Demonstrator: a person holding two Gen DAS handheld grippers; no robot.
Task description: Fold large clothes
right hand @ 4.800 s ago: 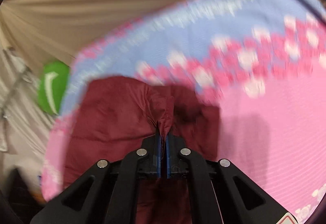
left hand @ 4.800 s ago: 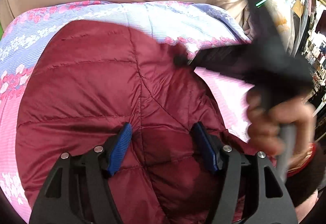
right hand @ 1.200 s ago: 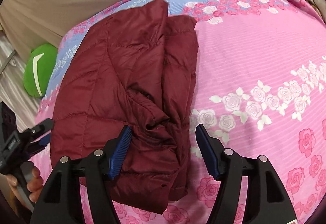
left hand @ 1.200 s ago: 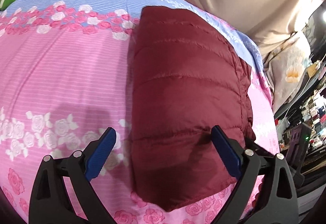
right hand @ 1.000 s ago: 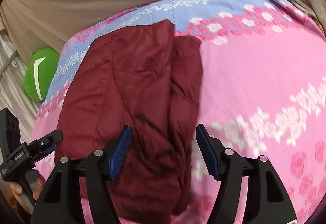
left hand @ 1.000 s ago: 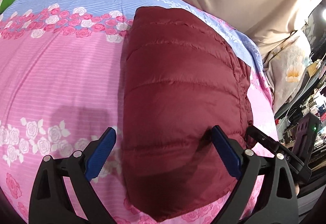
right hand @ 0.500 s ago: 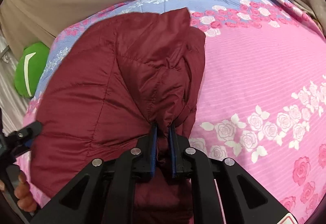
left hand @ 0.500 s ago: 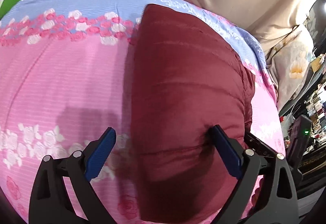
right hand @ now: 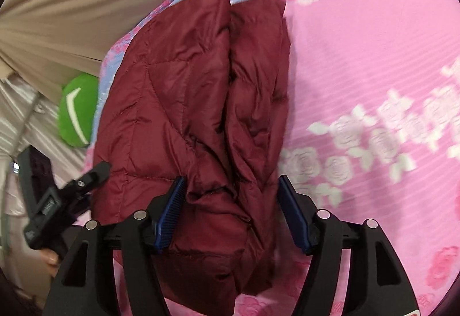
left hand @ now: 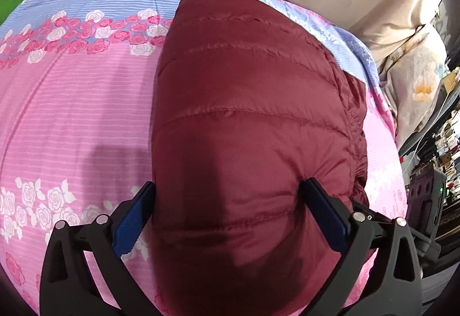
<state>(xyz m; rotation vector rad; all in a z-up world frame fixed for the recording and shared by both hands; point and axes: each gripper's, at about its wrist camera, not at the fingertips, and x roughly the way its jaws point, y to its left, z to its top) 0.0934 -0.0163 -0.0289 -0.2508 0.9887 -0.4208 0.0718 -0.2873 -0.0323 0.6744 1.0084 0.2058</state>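
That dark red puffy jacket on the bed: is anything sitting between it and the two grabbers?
Nothing visible does. The jacket lies directly between the wide-open fingers of the left gripper, and the right gripper, its jaws opening, straddles the rumpled edge with nothing in between.

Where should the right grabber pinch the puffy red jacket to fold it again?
Probably the near crumpled end of the jacket, where loose layers bunch up between the right gripper's opening jaws. Come down from above at the near edge: that ridge stands up from the pink bedsheet, so the fingers can close on it.
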